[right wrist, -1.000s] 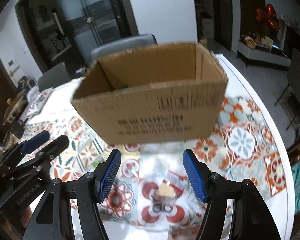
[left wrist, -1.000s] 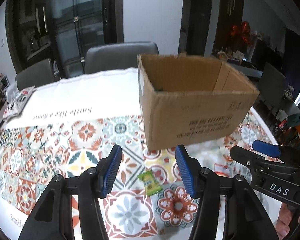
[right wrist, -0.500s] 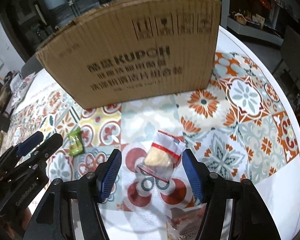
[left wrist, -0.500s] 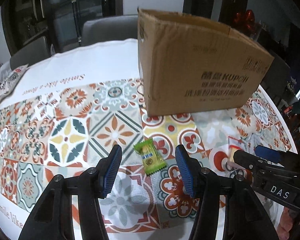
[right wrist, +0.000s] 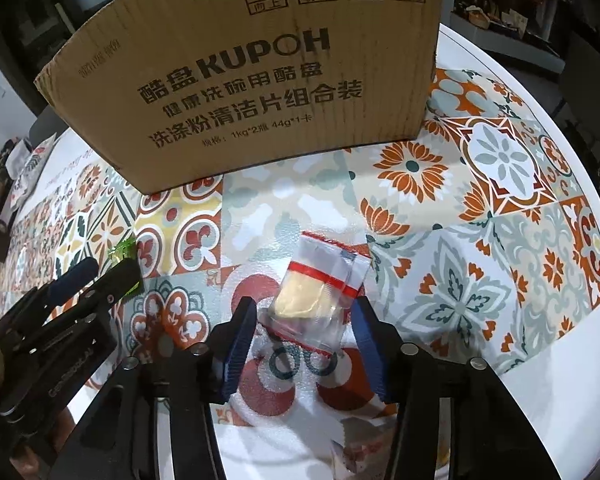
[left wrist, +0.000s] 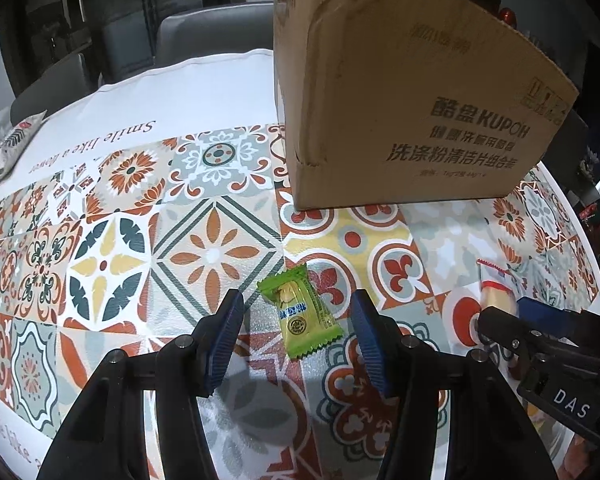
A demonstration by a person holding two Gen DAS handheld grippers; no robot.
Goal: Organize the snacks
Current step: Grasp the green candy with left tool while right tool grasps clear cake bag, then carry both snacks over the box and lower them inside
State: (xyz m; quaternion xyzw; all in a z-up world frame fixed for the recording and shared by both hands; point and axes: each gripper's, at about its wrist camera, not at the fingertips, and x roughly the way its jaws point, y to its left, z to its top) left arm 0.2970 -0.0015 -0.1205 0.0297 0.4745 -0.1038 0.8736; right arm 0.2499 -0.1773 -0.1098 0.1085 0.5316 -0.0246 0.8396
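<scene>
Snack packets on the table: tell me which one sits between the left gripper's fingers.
The green-wrapped candy: it lies flat between the open left gripper. The clear packet with red stripes, holding a pale yellow cake, lies between the right gripper instead.

The cardboard box (left wrist: 400, 92) hides its own inside in both views, its top cut off by the frame. In the right wrist view the green candy (right wrist: 121, 251) is mostly hidden behind the left gripper (right wrist: 100, 272). A packet (right wrist: 364, 452) at the bottom edge is cut off and blurred.

Low, tabletop-close wrist views — shared box (left wrist: 412, 92) ahead.
</scene>
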